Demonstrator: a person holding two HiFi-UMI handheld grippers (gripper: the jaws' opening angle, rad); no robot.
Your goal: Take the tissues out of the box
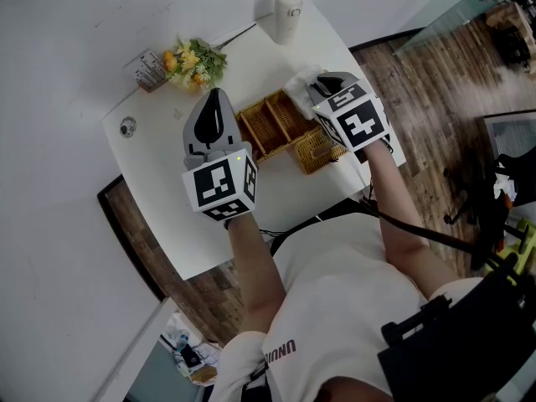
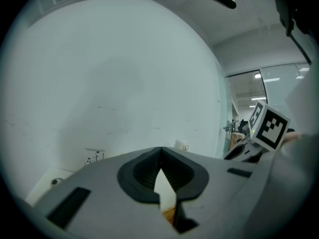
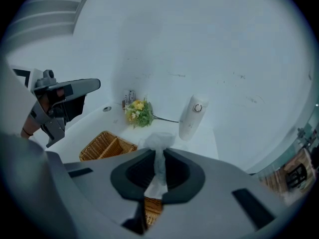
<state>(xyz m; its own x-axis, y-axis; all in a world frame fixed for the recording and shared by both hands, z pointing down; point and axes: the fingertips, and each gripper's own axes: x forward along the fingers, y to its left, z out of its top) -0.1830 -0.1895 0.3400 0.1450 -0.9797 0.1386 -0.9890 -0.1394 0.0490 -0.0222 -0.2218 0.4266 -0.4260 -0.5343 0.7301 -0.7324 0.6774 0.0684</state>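
Left of the wicker basket [image 1: 266, 128], the left hand-held gripper [image 1: 217, 97] hangs above the bench [image 1: 167, 182], jaws pressed together on nothing. Over the basket's right end, the right hand-held gripper [image 3: 159, 154] is pinched tight on a white tissue [image 3: 158, 141], which bunches above the jaws and trails down towards the basket. The risk, I'd say: a jerky pull could tear that thin sheet or let it slip free, and with nothing pinning the light basket, it may drag along.

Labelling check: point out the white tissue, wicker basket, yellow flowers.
crumpled white tissue [image 3: 159, 139], right gripper view, bunched top
brown wicker basket [image 3: 102, 148], right gripper view, left compartment
yellow flower bunch [image 3: 138, 111], right gripper view, blossoms
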